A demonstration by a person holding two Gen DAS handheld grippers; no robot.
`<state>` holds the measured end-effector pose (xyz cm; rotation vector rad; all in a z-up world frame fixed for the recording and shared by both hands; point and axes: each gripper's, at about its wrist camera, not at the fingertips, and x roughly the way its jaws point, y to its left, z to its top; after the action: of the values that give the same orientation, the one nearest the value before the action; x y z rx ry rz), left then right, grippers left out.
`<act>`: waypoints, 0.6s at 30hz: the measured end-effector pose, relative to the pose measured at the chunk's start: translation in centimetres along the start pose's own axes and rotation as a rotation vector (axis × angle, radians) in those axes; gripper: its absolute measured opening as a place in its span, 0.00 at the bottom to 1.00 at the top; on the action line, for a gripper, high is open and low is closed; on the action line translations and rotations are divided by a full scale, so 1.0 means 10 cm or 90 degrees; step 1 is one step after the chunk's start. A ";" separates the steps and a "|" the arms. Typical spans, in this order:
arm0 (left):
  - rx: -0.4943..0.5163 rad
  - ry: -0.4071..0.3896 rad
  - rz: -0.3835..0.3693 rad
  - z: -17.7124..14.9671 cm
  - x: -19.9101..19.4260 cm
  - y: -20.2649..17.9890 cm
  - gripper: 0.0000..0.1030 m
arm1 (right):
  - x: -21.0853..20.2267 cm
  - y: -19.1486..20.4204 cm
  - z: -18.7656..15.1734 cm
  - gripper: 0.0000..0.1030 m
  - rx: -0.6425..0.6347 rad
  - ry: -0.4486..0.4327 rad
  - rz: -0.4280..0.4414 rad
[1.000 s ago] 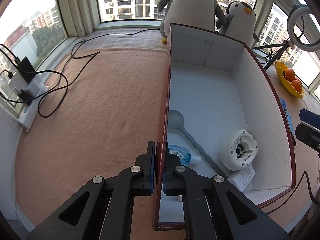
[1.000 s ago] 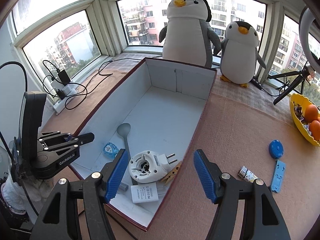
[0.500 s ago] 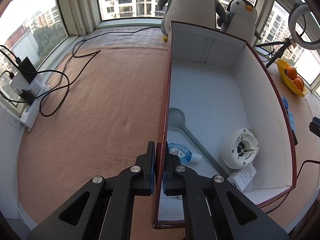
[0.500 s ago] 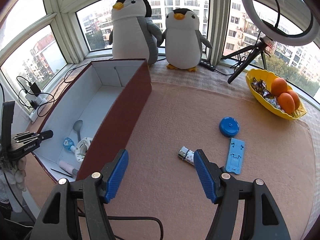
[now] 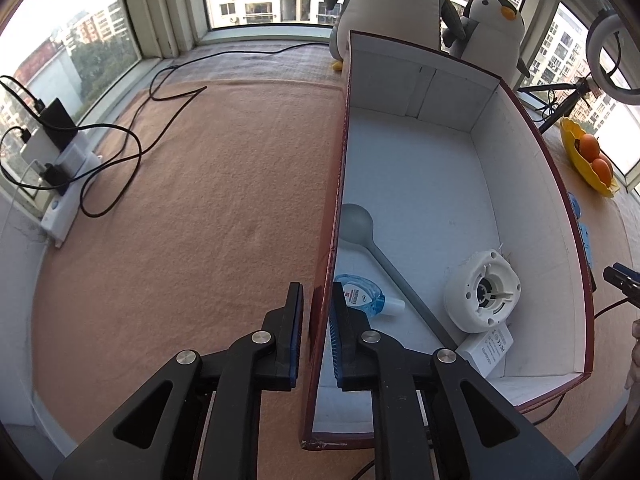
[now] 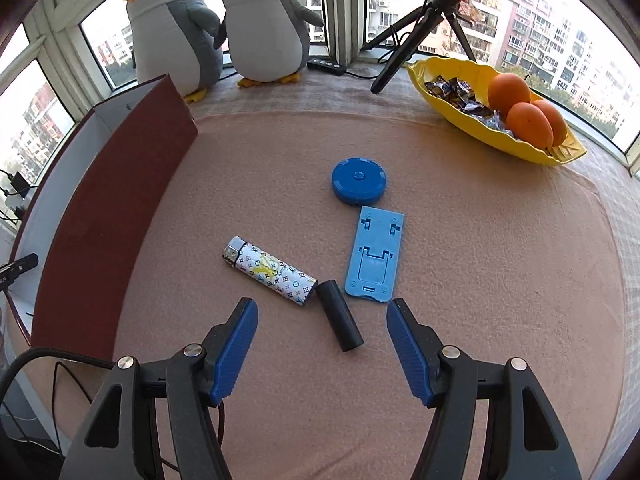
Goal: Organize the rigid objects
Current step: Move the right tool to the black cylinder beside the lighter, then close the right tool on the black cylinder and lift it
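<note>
Now the left tongs have just eased off the box wall (still between them); right tongs, narrowing, straddle a black cylinder untouched.

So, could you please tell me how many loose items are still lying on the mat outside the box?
4: a round blue disc, a blue phone stand, a patterned lighter and a black cylinder touching its end. None seems hidden.

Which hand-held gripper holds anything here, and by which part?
Neither: the left hand-held gripper straddles the box's side wall, pads just opened off it. The right hand-held gripper is open.
</note>
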<state>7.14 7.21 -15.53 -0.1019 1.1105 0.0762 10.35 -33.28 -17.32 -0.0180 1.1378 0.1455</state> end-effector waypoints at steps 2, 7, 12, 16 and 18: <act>0.000 0.000 0.004 0.00 -0.01 -0.01 0.15 | 0.05 -0.04 -0.01 0.51 -0.004 0.010 0.004; 0.000 -0.001 0.012 0.01 -0.02 -0.02 0.17 | 0.18 -0.05 -0.01 0.42 -0.022 0.033 0.016; -0.004 0.001 0.017 0.00 -0.03 -0.03 0.17 | 0.29 0.03 0.01 0.34 -0.052 0.056 0.021; -0.008 0.004 0.021 -0.02 -0.03 -0.03 0.17 | 0.39 0.03 0.04 0.27 -0.062 0.073 0.026; -0.009 0.005 0.022 -0.02 -0.03 -0.03 0.17 | 0.45 0.03 0.04 0.20 -0.067 0.084 0.022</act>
<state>6.86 6.91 -15.32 -0.0960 1.1196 0.1149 12.55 -32.48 -21.17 -0.1026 1.2618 0.2378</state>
